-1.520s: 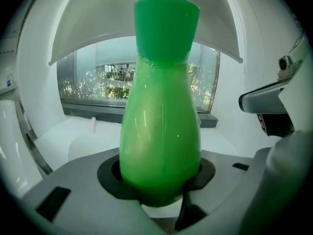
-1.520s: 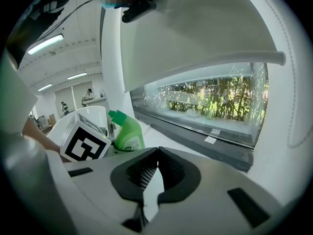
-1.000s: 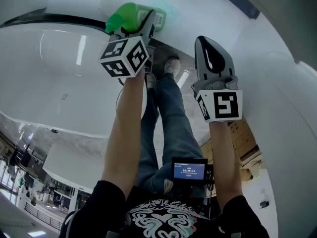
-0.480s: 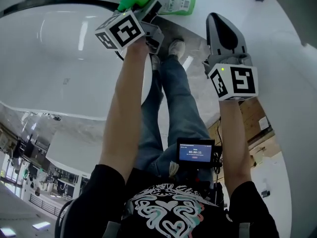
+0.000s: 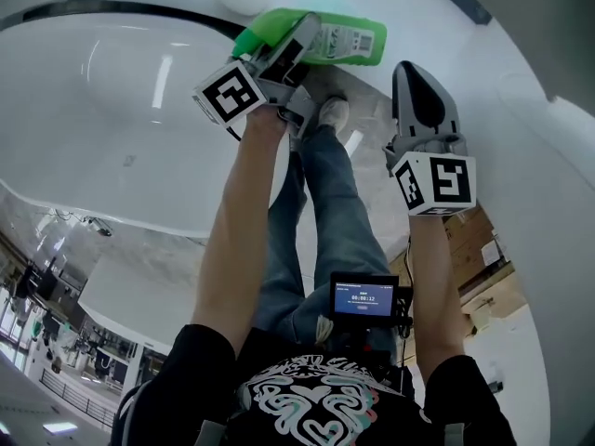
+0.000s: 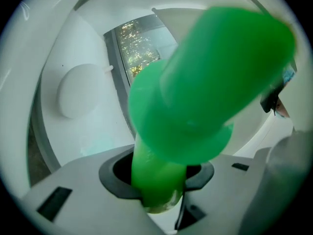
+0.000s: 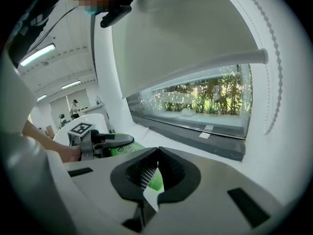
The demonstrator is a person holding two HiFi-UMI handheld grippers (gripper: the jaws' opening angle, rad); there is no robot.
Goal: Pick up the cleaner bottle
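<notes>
The left gripper (image 5: 299,45) pinches the green bottle (image 5: 342,37), which lies tipped on its side in the jaws by the far edge of the white surface (image 5: 121,110). The pick-up looks to be mid-lift. The next move calls for a firm grip and a steady rise, while the right gripper (image 5: 420,86) waits beside it, pads pressed together and empty.

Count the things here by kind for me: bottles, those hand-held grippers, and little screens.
green cleaner bottle: 1
hand-held grippers: 2 (left hand-held gripper, closed on the bottle; right hand-held gripper, closed and empty)
small screen: 1
Total: 4
</notes>
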